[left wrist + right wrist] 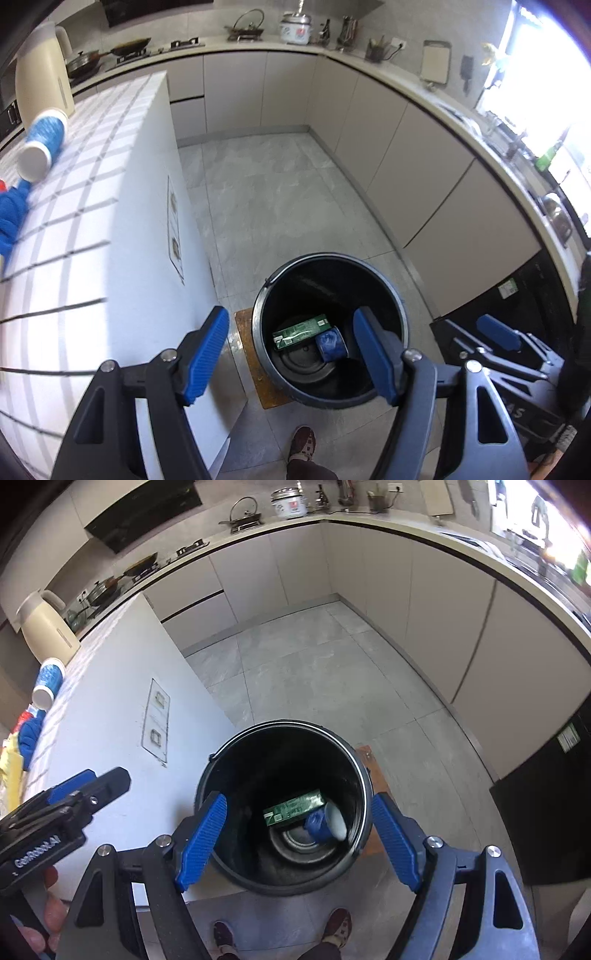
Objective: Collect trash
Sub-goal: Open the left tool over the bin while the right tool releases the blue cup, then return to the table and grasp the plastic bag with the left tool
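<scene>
Left gripper (291,354): jaws spread wide, nothing between the blue pads (207,354); pointing steeply down over the black bin (400,295). Right gripper (299,840): jaws likewise spread, empty, pads straddling the bin's near rim from above.

Hidden or unclear: lower frames of both grippers cut off at the bottom picture edge. Right gripper seen from the left wrist only in part, at the right edge, dark and overlapped. Bare fingers (51,912) on the left gripper's handle, cropped at the right-wrist view's lower left. Bin floor dim; print on the green carton (301,329) unreadable. Brown mat (255,373) mostly covered by the bin. Shoes (336,928) below, partly cut off.

Trash already in bin, straight ahead of and below both grippers: green carton lying flat, blue paper cup (332,343) on its side touching the carton's right end.

Further out, left of the left gripper and well apart: white tiled counter (92,229) with another blue-and-white cup (42,146) lying on its side, just in front of a cream kettle (42,85). Blue cloth (11,214) near that cup, cropped at the left edge. Yellow item (9,771) beside the cloth, too cropped to identify.
</scene>
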The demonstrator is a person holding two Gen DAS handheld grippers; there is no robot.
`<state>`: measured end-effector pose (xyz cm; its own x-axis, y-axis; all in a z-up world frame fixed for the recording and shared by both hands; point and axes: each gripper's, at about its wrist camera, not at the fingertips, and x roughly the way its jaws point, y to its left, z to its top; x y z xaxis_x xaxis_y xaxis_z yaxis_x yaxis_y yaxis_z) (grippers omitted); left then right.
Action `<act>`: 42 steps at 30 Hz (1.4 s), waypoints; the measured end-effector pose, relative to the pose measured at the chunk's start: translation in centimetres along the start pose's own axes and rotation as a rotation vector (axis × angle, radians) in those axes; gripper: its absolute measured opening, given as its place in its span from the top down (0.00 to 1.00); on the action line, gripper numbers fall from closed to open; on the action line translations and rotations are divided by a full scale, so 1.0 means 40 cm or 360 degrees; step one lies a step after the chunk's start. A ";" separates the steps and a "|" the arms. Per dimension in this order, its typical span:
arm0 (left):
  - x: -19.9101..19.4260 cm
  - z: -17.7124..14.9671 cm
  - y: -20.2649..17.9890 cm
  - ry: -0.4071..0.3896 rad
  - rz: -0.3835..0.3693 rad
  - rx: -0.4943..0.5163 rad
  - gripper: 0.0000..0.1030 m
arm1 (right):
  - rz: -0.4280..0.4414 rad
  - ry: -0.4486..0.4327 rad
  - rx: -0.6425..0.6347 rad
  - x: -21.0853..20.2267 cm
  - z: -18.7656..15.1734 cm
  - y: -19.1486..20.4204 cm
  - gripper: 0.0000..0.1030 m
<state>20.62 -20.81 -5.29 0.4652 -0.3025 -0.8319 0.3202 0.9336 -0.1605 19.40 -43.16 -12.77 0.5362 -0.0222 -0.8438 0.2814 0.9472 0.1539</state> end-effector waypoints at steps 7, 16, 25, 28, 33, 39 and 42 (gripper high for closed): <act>-0.141 0.004 0.054 -0.0089 -0.0043 0.0059 0.31 | 0.0015 -0.0093 0.0020 -0.127 -0.024 0.078 0.20; -0.251 -0.031 0.226 -0.0210 0.0051 0.0034 0.29 | 0.0157 -0.0201 -0.0070 -0.242 -0.048 0.299 0.16; -0.327 -0.074 0.451 -0.0260 0.0190 -0.0073 0.28 | 0.0122 -0.0219 -0.0253 -0.266 -0.082 0.576 0.05; -0.341 -0.093 0.552 -0.0253 0.0218 -0.0129 0.28 | 0.0123 -0.0235 -0.0361 -0.271 -0.096 0.692 0.04; -0.363 -0.120 0.689 -0.0256 0.0274 -0.0176 0.28 | 0.0237 -0.0248 -0.0364 -0.259 -0.120 0.815 0.04; -0.375 -0.138 0.814 -0.0235 0.0313 -0.0184 0.28 | 0.0218 -0.0266 -0.0272 -0.243 -0.164 0.900 0.04; -0.373 -0.138 0.852 -0.0213 0.0304 -0.0210 0.28 | 0.0218 -0.0251 -0.0232 -0.235 -0.180 0.930 0.04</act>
<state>20.05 16.58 -1.29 0.6147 -0.1330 -0.7775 0.1101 0.9905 -0.0823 19.12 -5.43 -2.80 0.6821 0.0710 -0.7278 0.0860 0.9806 0.1762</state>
